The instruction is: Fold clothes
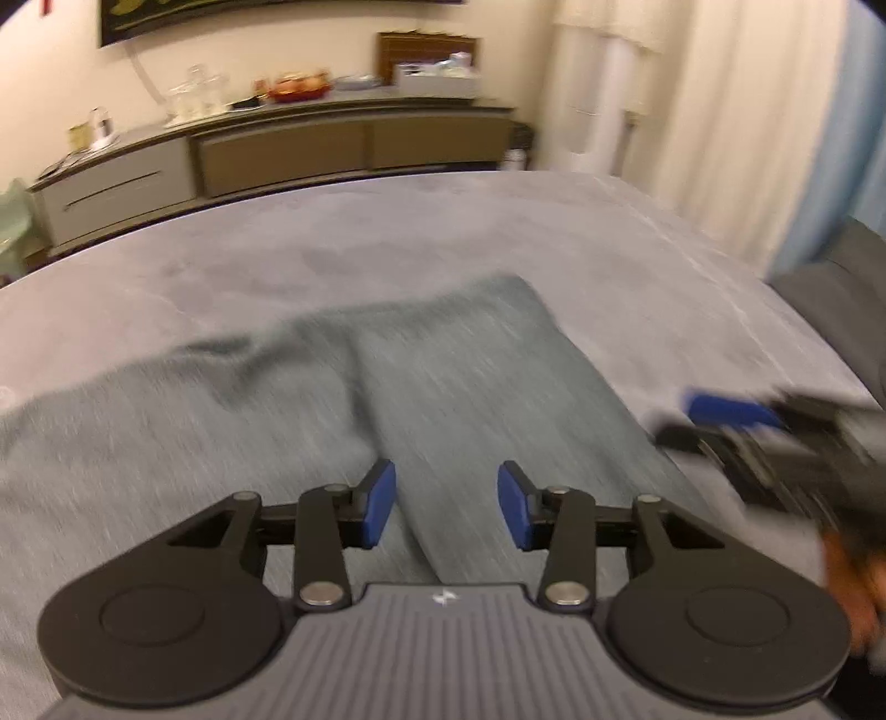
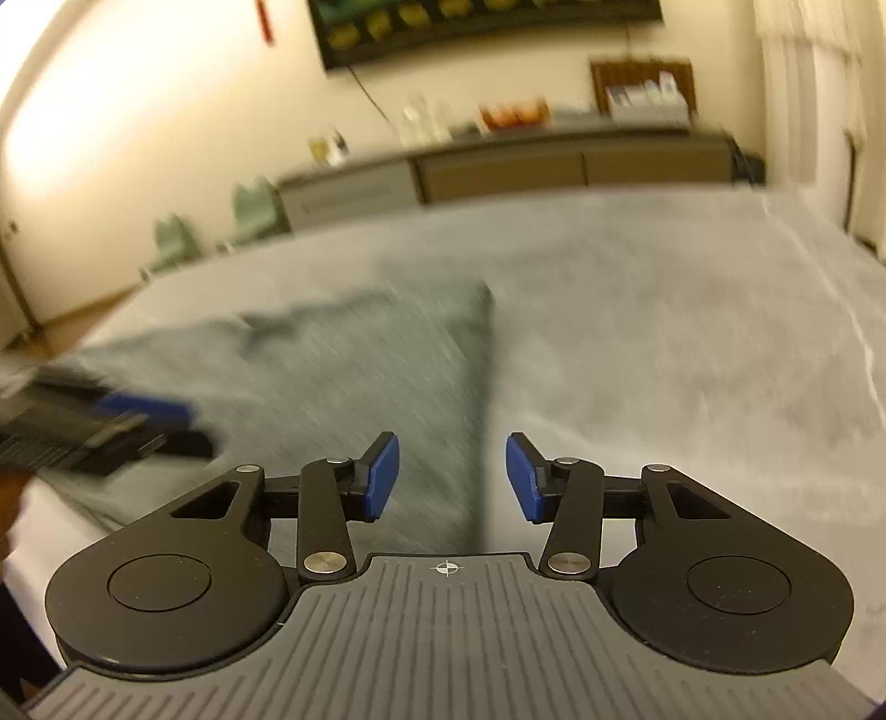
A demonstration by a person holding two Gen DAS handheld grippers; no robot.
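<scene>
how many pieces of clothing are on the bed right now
1: a grey-green knit garment lying partly folded on the grey bedspread, just ahead of both open grippers. More may lie outside the views.

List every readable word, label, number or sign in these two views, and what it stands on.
No readable text in either view.
Left gripper body: a small white mark, no letters.
Right gripper body: a crosshair symbol, no letters.
Dark wall picture: yellow shapes, too blurred.
Sideboard items: too blurred.
</scene>
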